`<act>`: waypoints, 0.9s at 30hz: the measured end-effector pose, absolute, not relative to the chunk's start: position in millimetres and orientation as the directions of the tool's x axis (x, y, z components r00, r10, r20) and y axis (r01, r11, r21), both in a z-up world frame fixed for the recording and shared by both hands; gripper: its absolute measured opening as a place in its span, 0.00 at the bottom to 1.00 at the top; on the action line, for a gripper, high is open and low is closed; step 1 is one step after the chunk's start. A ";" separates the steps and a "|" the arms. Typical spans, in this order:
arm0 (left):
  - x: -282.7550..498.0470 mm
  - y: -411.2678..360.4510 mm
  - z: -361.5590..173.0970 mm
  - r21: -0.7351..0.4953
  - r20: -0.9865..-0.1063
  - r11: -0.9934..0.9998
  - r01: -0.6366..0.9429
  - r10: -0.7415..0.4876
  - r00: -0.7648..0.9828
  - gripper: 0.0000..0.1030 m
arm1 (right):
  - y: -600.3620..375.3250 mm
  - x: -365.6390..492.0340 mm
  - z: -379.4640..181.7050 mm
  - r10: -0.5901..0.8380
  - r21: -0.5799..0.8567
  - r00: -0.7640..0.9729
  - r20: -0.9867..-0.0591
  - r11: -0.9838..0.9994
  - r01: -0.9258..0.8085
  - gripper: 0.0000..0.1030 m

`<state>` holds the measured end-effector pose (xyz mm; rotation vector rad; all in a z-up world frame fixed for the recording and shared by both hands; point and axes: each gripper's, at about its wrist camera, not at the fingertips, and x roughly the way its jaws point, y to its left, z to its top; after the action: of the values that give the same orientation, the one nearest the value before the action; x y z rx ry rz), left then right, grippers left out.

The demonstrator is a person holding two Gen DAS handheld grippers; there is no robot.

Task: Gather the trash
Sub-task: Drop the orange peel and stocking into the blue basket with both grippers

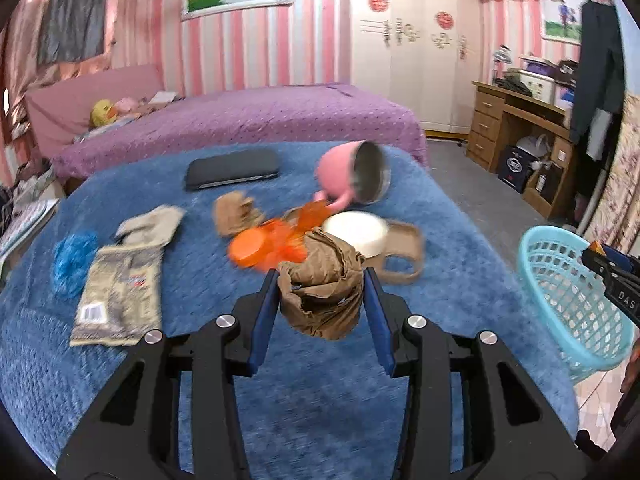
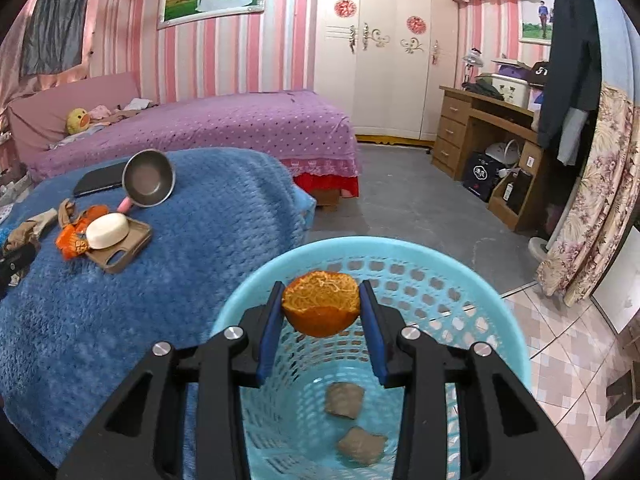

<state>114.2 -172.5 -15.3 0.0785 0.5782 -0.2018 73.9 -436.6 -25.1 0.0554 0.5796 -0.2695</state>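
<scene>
While the left gripper clamped a crumpled brown paper wad above the blue blanket, the right gripper gripped an orange peel over the turquoise basket. Two brown scraps lay in the basket's bottom.

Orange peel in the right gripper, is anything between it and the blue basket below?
Nothing visible. The right gripper holds the orange peel over the open mouth of the blue basket, which holds only two brown scraps at the bottom.
</scene>
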 end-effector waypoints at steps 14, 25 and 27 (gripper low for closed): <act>102.1 -301.9 -23.8 -0.040 -0.554 0.911 0.410 -0.362 0.750 0.41 | -506.9 56.2 -35.4 -0.334 -0.057 0.761 -0.556 0.929 0.366 0.36; 90.9 -383.2 -31.2 -0.043 -0.577 0.861 0.507 -0.436 0.690 0.42 | -548.0 38.2 -43.3 -0.350 -0.011 0.752 -0.559 0.910 0.415 0.36; 90.3 -390.0 -31.9 -0.040 -0.578 0.856 0.516 -0.440 0.687 0.50 | -548.5 38.0 -43.4 -0.348 -0.008 0.752 -0.559 0.910 0.415 0.36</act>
<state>90.3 -390.0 -31.9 0.1297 0.6127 -0.5368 38.0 -548.5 -43.4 0.1196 0.5860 -0.4176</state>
